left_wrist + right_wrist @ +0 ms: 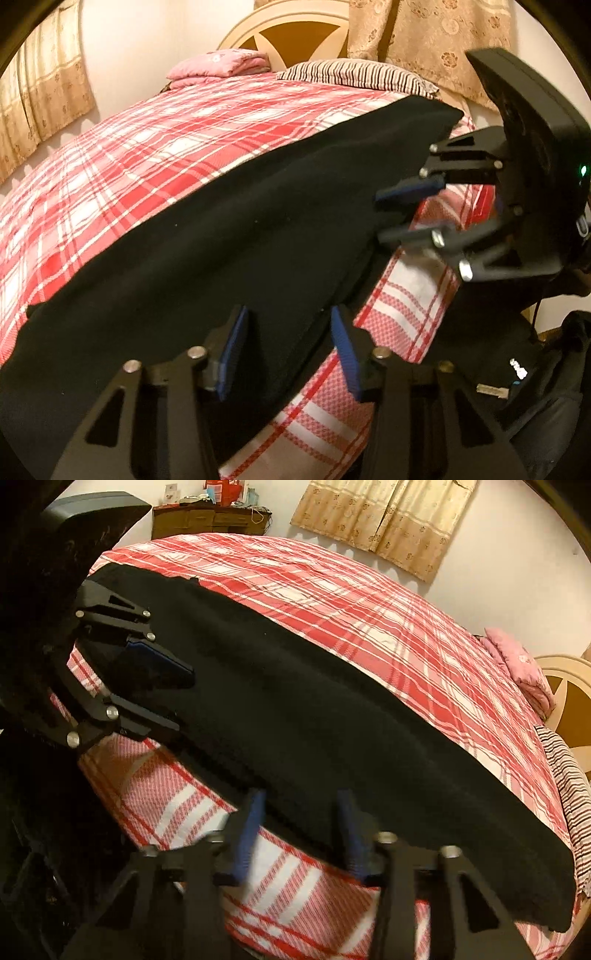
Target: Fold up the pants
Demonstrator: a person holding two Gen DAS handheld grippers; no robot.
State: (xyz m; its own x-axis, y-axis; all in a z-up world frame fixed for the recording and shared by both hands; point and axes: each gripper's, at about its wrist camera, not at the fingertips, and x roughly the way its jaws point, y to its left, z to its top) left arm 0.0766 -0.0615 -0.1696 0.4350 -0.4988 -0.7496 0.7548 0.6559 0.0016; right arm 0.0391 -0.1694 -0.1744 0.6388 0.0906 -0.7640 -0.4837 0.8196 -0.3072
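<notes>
Black pants (221, 240) lie in a long band along the near edge of a bed with a red plaid sheet (147, 147). My left gripper (288, 347) sits at the pants' near edge with its blue pads (232, 354) apart and black cloth lying between them, unpinched. Further along the same edge is my right gripper (391, 212), its fingers spread over the cloth. In the right wrist view the right gripper (301, 823) straddles the edge of the pants (314, 720), pads blurred and apart. The left gripper (173, 698) shows at the left.
A striped pillow (354, 74) and a folded pink blanket (221, 62) lie at the head of the bed by a cream headboard (288, 33). Curtains (388, 520) hang on the wall and a brown dresser (207, 517) stands beyond the bed's foot. The sheet's side (295, 886) drops below the grippers.
</notes>
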